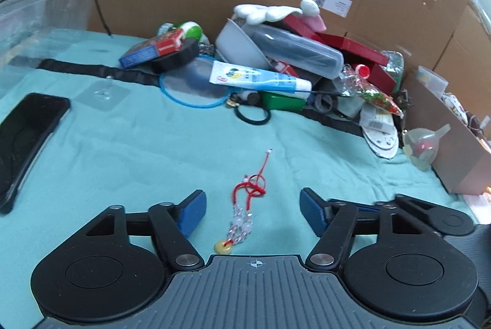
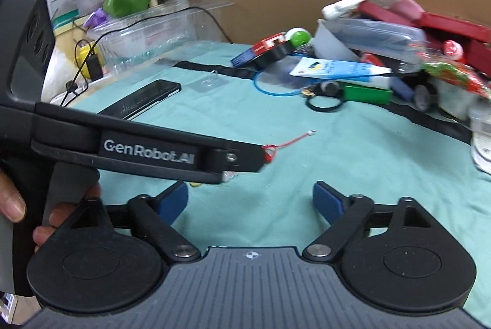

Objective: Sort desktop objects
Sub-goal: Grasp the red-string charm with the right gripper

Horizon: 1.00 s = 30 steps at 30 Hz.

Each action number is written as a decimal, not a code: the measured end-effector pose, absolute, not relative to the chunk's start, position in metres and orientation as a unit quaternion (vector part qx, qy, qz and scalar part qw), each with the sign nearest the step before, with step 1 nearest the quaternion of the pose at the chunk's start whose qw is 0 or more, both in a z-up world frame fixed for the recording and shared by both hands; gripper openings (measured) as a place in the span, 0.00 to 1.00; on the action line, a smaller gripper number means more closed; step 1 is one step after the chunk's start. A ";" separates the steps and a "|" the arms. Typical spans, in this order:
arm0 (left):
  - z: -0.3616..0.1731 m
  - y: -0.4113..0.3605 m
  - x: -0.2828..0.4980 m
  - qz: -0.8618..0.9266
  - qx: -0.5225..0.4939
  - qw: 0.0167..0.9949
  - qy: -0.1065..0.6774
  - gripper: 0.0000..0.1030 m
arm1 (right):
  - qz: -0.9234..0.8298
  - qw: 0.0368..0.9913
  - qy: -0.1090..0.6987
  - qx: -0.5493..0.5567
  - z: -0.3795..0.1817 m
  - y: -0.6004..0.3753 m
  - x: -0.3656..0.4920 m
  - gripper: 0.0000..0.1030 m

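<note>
- The left gripper [image 1: 251, 211] hovers low over the counter [image 1: 138, 163] with its fingers [image 1: 192, 214] spread and grasping nothing; the red-cord charm [image 1: 245, 206] lies on the teal cloth between them, touched by neither pad.
- The charm's yellow ring sits nearest the gripper body, the clear beads above it, and the red cord runs away toward the pile.
- The right gripper [image 2: 250, 203] is just beside the left one, its fingers [image 2: 326, 201] also released and empty, with only bare cloth between them.
- In the right wrist view the left gripper's body crosses the frame and hides most of the charm; only the cord end [image 2: 294, 140] shows past it. The person's hand [image 2: 18, 200] wraps the handle at the left edge.
- Further out, a black phone [image 1: 27, 135] lies flat to the left, apart from everything else.
- A clear plastic bin [image 1: 40, 13] stands at the far left; I cannot tell whether anything is in it.
- At the back the pile [image 1: 291, 59] is heaped against the cardboard: a toothpaste tube [image 1: 257, 77], a clear case, red boxes, a blue ring, a black hair tie [image 1: 253, 116].
- My judgement: the sorting is barely begun. The charm looks like the item in hand, not yet gripped, and nearly the whole pile remains.
</note>
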<state>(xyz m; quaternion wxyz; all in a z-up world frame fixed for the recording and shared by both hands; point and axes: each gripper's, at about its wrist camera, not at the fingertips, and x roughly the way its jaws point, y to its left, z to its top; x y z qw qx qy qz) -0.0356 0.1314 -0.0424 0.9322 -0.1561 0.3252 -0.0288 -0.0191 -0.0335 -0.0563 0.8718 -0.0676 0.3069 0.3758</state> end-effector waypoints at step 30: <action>-0.046 0.152 -0.020 -0.071 -0.157 0.916 0.363 0.30 | 0.399 0.860 0.308 -0.080 -0.061 -0.012 0.004 0.57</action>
